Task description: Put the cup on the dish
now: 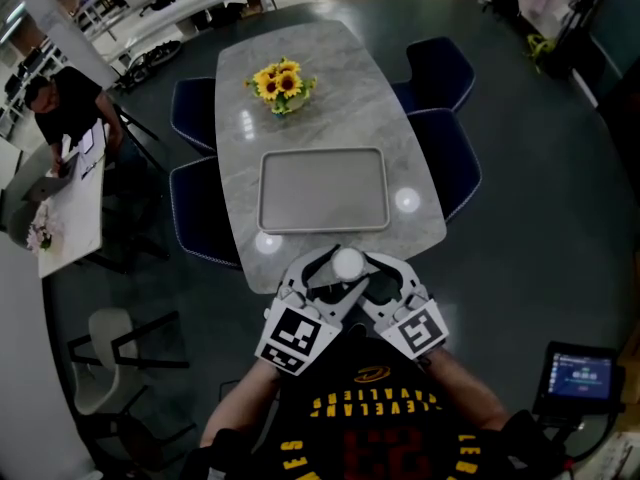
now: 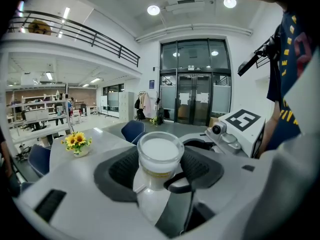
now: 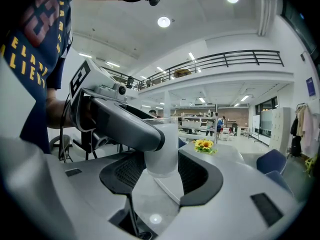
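Our left gripper [image 1: 322, 271] and right gripper [image 1: 378, 273] meet at bottom centre of the head view. In each one's own view the jaws are drawn in partway against the cup [image 1: 347, 262] from either side. The cup sits over the table's [image 1: 300, 78] near edge. We judge this the carry: next we move it up-frame, over the dish [image 1: 322, 193], lower it level, then release.

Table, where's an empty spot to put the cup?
The dish is bare all over. There is a free strip between the dish and the sunflowers. It is crowded at the table's near edge, where the left tool and right tool both hold the cup.
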Tool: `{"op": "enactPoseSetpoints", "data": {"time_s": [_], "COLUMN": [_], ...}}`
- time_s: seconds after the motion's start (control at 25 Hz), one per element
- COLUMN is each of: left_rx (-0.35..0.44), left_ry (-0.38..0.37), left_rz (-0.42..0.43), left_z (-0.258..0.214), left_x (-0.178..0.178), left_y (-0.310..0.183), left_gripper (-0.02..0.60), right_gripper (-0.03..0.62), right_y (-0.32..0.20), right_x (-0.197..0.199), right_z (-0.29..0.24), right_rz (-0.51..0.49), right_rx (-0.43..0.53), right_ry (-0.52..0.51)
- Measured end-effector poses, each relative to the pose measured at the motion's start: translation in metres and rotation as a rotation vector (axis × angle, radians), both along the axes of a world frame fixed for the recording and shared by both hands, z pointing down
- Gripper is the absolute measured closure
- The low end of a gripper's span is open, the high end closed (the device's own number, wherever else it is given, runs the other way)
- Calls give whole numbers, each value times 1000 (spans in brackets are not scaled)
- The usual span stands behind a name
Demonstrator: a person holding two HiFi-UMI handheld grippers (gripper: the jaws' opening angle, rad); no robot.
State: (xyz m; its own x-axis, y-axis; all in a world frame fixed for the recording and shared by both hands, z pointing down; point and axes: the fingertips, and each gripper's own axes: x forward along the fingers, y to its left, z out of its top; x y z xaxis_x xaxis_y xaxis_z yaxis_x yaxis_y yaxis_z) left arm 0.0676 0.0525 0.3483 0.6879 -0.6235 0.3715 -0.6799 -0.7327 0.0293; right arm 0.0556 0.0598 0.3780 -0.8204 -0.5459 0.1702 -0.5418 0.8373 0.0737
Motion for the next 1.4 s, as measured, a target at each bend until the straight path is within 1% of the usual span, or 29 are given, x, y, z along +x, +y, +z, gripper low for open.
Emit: {"op": "enactPoseSetpoints", "data": {"time_s": [0.28, 0.56, 0.72, 1.12, 1.4], "left_rx": [-6, -20, -26, -53, -57], "left_ry": [-8, -13, -22, -23, -26], "left_rz": [14, 27, 34, 57, 84], "left_z": [4, 8, 16, 24, 44], "left_x": [-5, -19, -27, -51, -64], "left_y": [-39, -80, -101, -129, -157], "left_gripper": [316, 316, 316, 316, 316], "right_gripper": [378, 378, 378, 378, 378], "right_y": [-39, -80, -101, -129, -158], "right_x": [-6, -20, -28, -53, -65], "right_z": [3, 6, 16, 22, 43], "right_rz": [13, 31, 35, 68, 93], "right_rx": [-19, -46, -57, -103, -106], "right_ry": [-5, -7, 9, 30, 72]}}
